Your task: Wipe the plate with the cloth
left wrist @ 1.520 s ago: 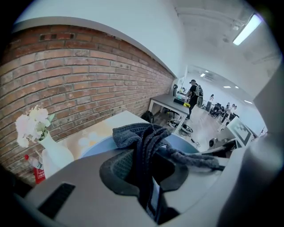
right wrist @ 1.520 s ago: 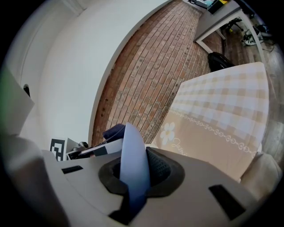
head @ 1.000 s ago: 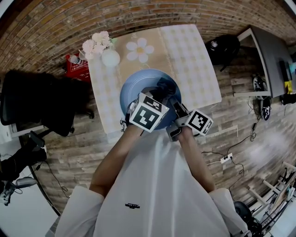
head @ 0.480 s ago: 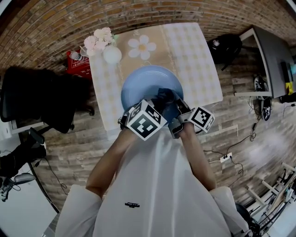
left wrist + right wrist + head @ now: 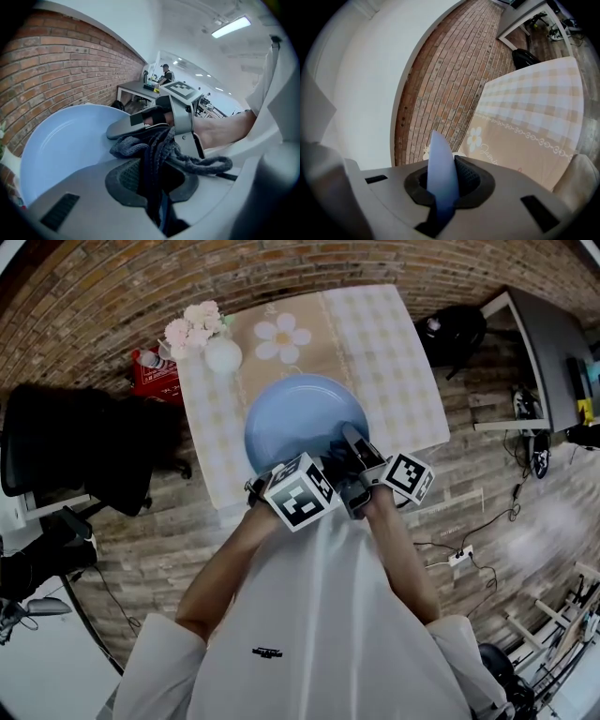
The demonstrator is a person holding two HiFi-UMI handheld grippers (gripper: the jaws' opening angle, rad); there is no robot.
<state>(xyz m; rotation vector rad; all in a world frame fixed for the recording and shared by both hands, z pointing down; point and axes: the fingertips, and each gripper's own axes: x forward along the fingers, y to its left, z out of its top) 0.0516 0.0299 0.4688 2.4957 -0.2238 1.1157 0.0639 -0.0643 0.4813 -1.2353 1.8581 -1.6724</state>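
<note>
The blue plate (image 5: 298, 420) is over the near half of the surface (image 5: 398, 362), its near rim pinched between the jaws of my right claw (image 5: 443, 187). In the right gripper view the rim stands edge-on in the gap, with both pads closed against it. I cannot tell whether the plate's far side rests on the surface.

The dark knitted cloth (image 5: 151, 149) is bunched in my left claw (image 5: 152, 190), whose jaws are clamped narrow on its folds. A loose loop of it trails off to the right. The bunch sits at the plate's near edge, up against the upper finger of my right claw, and the pale bowl of the plate spreads out to the left behind it.

Further out, the surface wears a checked covering with a daisy print (image 5: 281, 336). A round white vase (image 5: 223, 355) of pale flowers stands at its far left corner. Around it is plank floor, with a black chair (image 5: 89, 451) to my left.
</note>
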